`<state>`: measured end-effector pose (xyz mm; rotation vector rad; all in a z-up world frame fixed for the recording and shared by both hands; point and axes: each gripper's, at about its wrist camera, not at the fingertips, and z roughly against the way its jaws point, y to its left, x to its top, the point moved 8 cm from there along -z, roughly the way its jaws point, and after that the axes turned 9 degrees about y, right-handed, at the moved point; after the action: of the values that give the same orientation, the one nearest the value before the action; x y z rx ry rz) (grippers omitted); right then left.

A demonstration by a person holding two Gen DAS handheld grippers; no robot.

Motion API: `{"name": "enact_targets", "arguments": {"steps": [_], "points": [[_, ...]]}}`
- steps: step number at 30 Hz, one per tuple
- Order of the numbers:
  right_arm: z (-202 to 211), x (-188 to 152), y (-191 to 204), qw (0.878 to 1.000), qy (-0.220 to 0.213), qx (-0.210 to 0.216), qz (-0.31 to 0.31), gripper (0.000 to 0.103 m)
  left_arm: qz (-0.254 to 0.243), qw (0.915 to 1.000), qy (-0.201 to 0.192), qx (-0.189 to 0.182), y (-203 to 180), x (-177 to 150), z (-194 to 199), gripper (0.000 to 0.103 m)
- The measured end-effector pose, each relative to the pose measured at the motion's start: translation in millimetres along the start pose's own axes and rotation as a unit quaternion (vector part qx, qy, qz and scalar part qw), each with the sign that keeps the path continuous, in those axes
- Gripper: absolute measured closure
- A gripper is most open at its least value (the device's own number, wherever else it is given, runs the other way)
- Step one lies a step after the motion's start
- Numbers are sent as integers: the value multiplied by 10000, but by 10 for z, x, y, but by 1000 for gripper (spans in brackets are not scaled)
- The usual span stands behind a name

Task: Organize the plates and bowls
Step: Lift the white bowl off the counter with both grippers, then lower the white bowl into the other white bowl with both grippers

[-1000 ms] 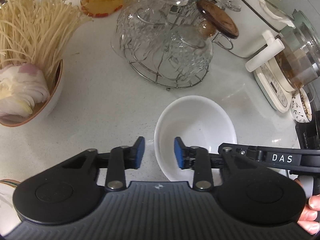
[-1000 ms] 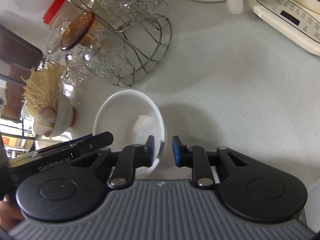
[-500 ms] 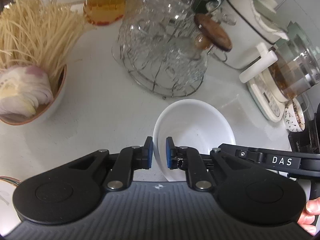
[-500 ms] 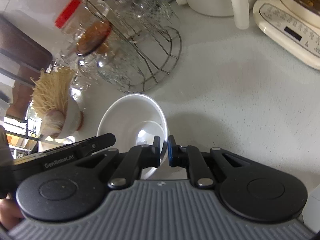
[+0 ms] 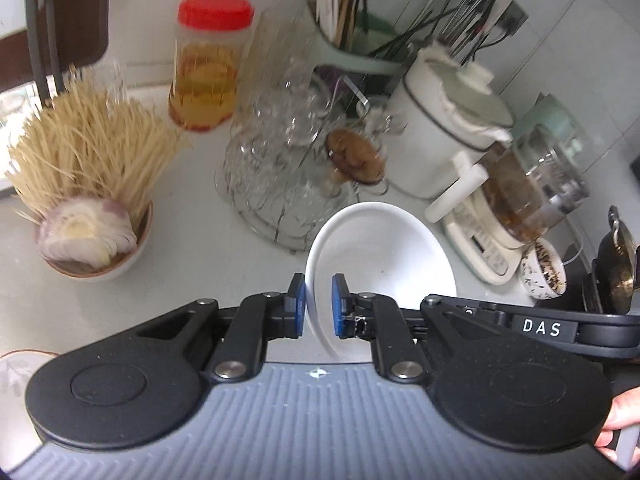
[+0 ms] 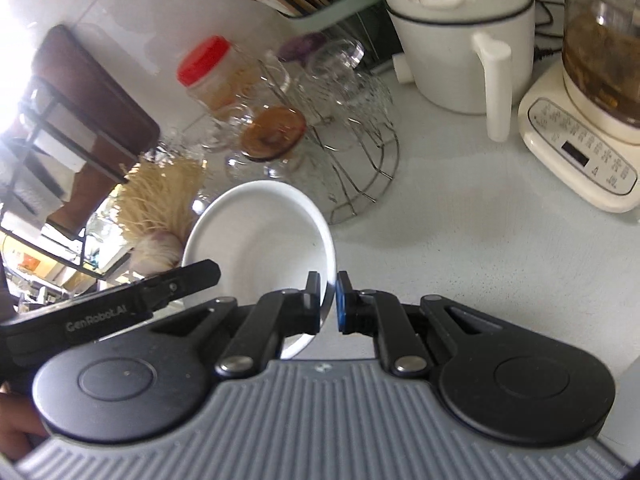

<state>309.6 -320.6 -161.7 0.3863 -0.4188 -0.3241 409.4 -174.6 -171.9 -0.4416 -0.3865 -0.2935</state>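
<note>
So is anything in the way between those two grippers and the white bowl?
Nothing visible. The left gripper is shut on the white bowl at its left rim, and the right gripper is shut on the opposite rim, pads pressing directly on the bowl.

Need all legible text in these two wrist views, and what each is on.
"DAS": white letters on the black arm of the right gripper, seen in the left wrist view.
"GenRobot.AI": grey letters on the black arm of the left gripper, seen in the right wrist view.
Control panel of the cream kettle base: rows of button labels and a dark display, too small and blurred to read.
Red-lidded jar: no readable label.
White bowl: no markings.
</note>
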Motion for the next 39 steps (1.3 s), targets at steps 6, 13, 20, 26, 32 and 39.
{"name": "enact_targets", "arguments": {"steps": [6,13,20,26,32,39], "points": [[183,-82,172,9998,-179,81,96,92,65,9995,-292,-39,-24,-90,342,87],[308,-291,353,9991,-244,178,299,92,214,9987,-464,-64,72,-338,621,87],[280,-560,458,9991,-111,113,399,92,401,9984,-397,-44,224,-676,722,87],[130,-764,478,9987,210,-122,445,92,670,9976,-184,-63,378,-957,647,87],[-13,-897,536,9961,440,-339,689,92,953,9954,85,8,547,-1227,507,87],[-161,-937,582,9934,561,-524,854,92,1070,9940,207,41,677,-1325,395,87]]}}
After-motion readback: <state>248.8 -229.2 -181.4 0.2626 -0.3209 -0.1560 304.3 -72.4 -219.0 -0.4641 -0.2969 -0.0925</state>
